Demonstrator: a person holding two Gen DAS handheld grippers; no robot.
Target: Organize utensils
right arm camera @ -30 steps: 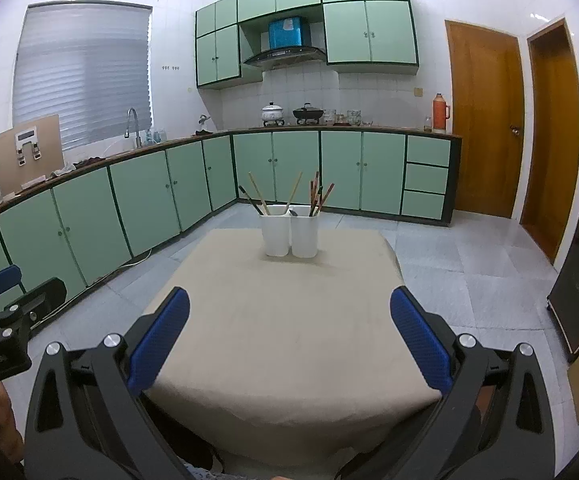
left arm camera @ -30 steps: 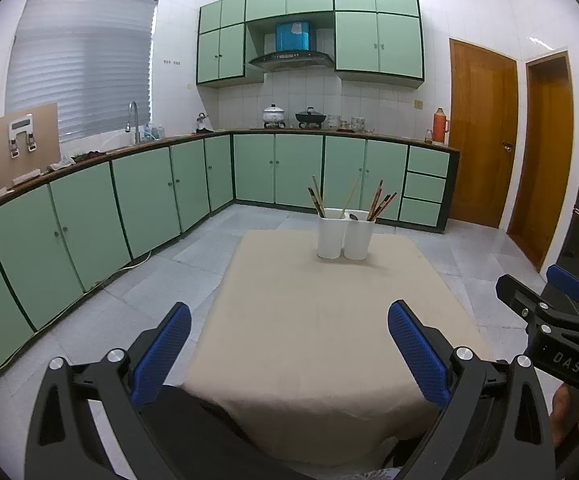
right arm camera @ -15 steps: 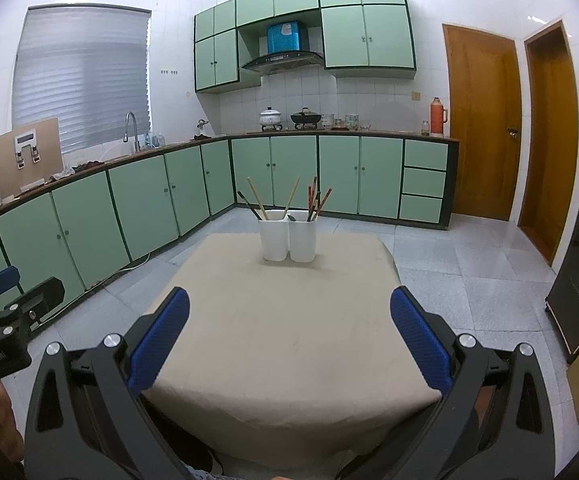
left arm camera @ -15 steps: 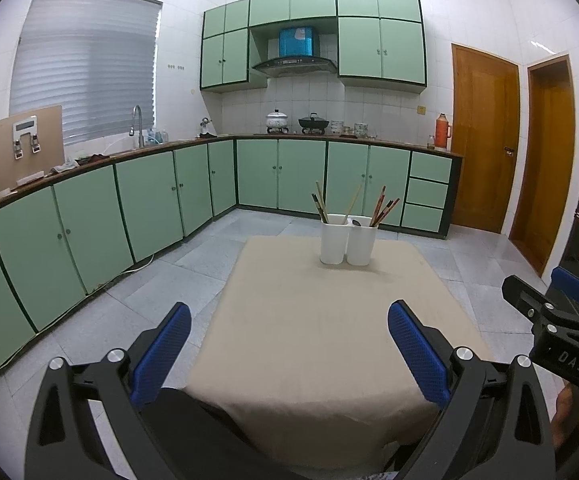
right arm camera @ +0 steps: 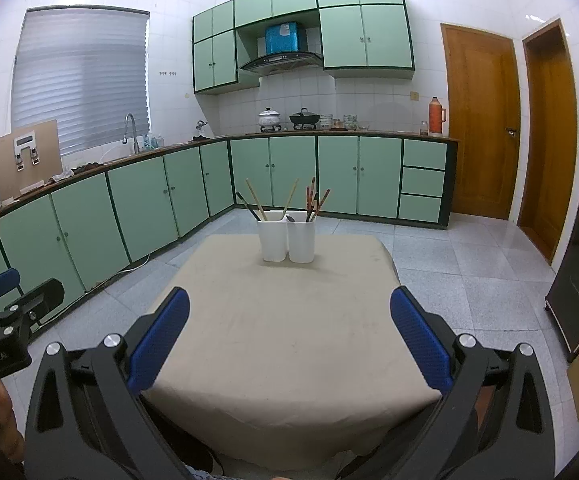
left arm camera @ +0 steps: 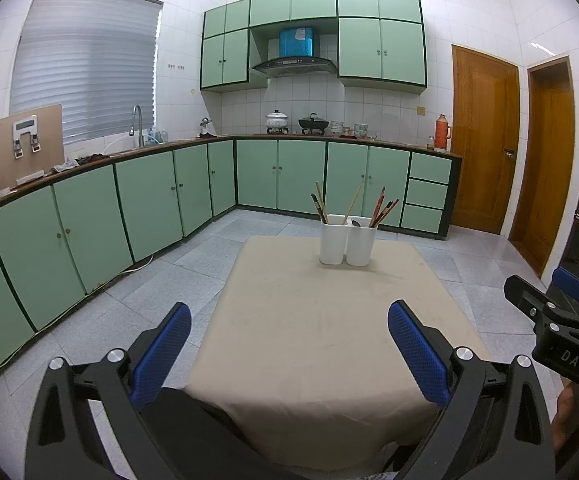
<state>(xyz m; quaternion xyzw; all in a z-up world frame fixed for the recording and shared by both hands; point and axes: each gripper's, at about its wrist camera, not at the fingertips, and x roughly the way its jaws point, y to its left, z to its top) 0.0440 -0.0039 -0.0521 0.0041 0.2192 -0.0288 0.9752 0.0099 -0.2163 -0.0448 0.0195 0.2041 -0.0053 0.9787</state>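
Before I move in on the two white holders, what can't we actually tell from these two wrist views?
- Inside the left holder and right holder: walls hide utensil ends in both views.
- Dark item at the right holder's rim: too small to identify.
- Chopsticks count: sticks overlap.
- Table near edge: hidden behind left claw and right claw.

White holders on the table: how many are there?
2. The left white holder and the right white holder stand side by side, touching, at the far end of the table. None seems hidden.
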